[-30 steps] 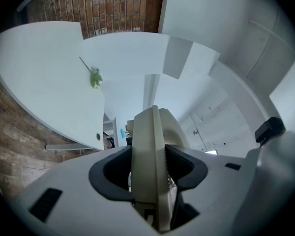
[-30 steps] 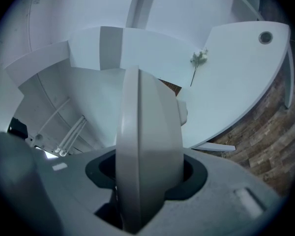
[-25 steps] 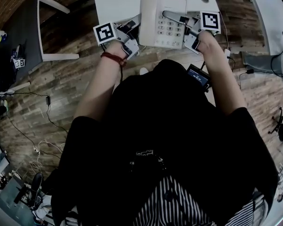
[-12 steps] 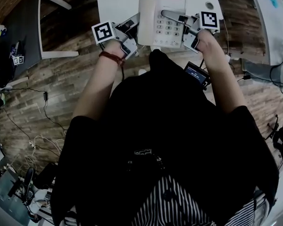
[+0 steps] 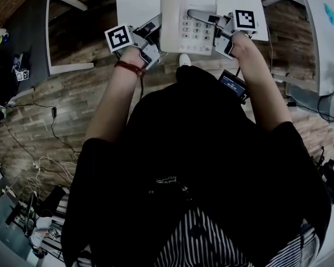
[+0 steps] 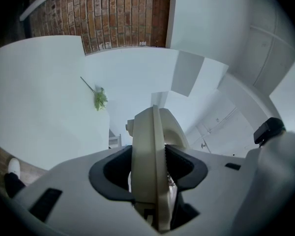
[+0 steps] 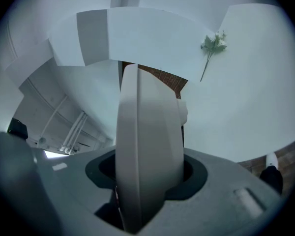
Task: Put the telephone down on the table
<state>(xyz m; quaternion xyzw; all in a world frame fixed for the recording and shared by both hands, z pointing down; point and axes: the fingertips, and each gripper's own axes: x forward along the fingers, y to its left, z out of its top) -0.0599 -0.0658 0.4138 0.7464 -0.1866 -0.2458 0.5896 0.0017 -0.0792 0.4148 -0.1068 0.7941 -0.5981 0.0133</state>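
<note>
A cream desk telephone (image 5: 188, 20) with handset and keypad hangs over the near edge of the white table (image 5: 138, 1) in the head view. My left gripper (image 5: 156, 32) is shut on its left side and my right gripper (image 5: 220, 31) is shut on its right side. In the left gripper view the telephone's edge (image 6: 150, 166) fills the gap between the dark jaws. The right gripper view shows the telephone's other edge (image 7: 145, 151) clamped the same way. Whether the telephone touches the table is hidden.
A green sprig (image 6: 100, 99) lies on the white table, also seen as the sprig (image 7: 211, 45) in the right gripper view. A second white table (image 5: 323, 21) stands at the right. A dark table (image 5: 30, 38) is at the left. Cables (image 5: 39, 166) lie on the wooden floor.
Both grippers and the telephone have moved forward, further over the white table. The person has stepped forward with them. The grip on each side is the same.
</note>
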